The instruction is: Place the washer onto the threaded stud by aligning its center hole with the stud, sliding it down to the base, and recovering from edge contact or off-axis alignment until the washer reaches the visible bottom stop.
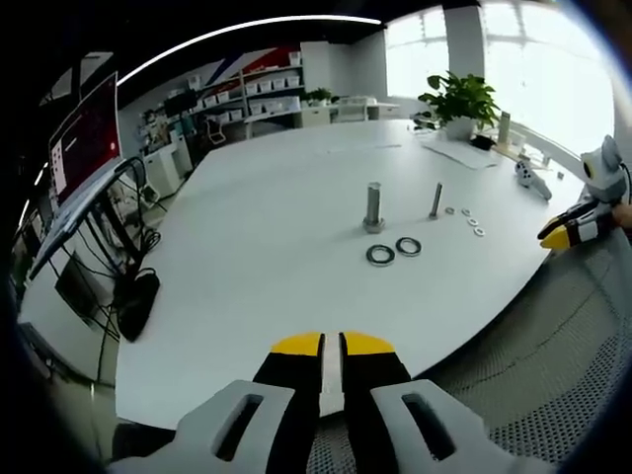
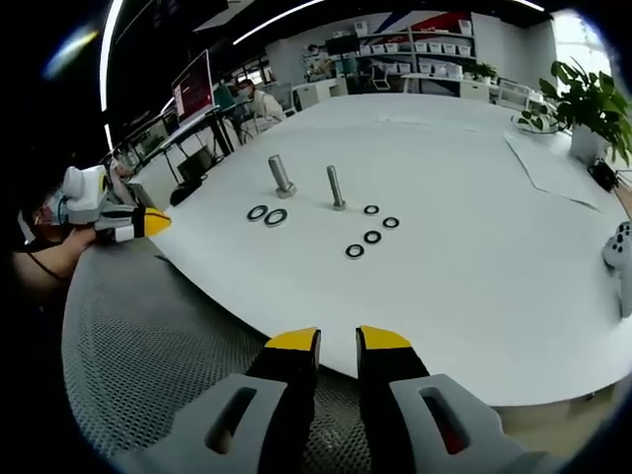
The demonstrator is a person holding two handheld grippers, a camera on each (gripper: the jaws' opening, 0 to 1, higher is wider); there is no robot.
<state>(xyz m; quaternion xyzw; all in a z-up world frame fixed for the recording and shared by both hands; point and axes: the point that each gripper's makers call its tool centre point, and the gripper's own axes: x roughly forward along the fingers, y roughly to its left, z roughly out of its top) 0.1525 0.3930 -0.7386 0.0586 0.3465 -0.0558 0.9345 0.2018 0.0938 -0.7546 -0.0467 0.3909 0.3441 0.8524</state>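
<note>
**Washers untouched, both grippers still off the counter**

We find the task at its opening step: no washer is picked up. In the left gripper view the left gripper (image 1: 331,343) hangs over the near edge of the white counter (image 1: 247,296), its jaws nearly together with a thin gap and nothing between them. In the right gripper view the right gripper (image 2: 338,339) sits likewise short of the edge, jaws slightly parted and empty.

Two large washers (image 2: 267,214) lie flat just in front of the thick stud (image 2: 280,176). Four small washers (image 2: 372,229) lie scattered near the thin stud (image 2: 336,188). Both studs stand upright and bare.

We judge the next move calls for one gripper to reach in, open wider, and nip a washer by its rim.
</note>
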